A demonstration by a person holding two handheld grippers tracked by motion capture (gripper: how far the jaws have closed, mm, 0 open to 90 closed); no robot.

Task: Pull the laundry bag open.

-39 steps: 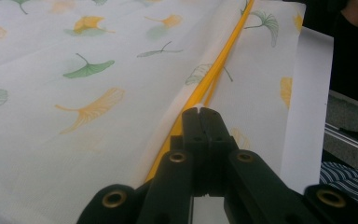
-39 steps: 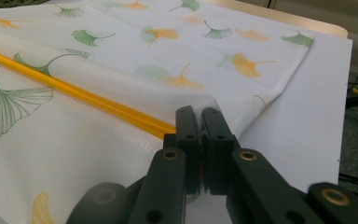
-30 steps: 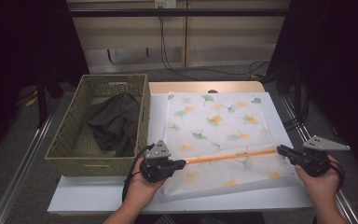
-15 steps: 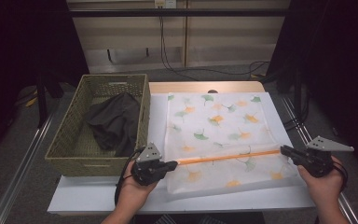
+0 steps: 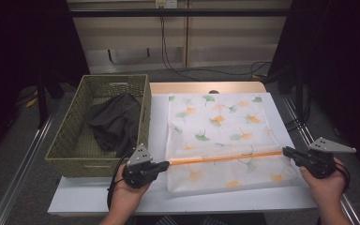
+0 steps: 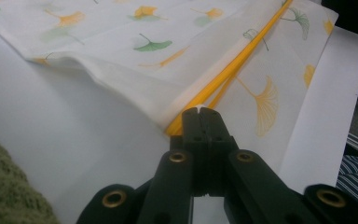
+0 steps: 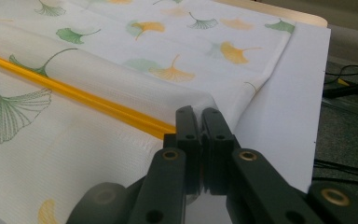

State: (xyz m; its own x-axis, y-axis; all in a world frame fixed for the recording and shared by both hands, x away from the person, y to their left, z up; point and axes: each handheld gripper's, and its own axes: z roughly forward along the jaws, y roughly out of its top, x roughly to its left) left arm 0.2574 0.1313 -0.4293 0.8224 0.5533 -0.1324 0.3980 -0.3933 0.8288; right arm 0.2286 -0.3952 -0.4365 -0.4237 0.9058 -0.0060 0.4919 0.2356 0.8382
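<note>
Both tools are clenched on the cloth: the left tool (image 5: 165,164) pinches its orange-trimmed edge at the left end, the right tool (image 5: 286,151) the same edge at the right end, so the orange hem (image 5: 225,158) runs taut and straight between them, lifted just above the layer below. In the left gripper view the jaws meet tightly on the hem (image 6: 223,77); in the right gripper view they close where the hem (image 7: 74,95) ends.

This cloth (image 5: 215,126) is thin and white, printed with green and orange ginkgo leaves, and lies spread over the middle of the counter, its near part folded over itself.

Under it the counter (image 5: 159,112) is covered in white, with a wooden edge (image 5: 206,87) showing at the far side. Just left of the cloth stands an olive woven basket (image 5: 70,136) holding a crumpled dark garment (image 5: 115,122). Beyond the counter the room is dim, with grey floor, black cables (image 5: 183,70) and pale panels (image 5: 225,42) at the back.
</note>
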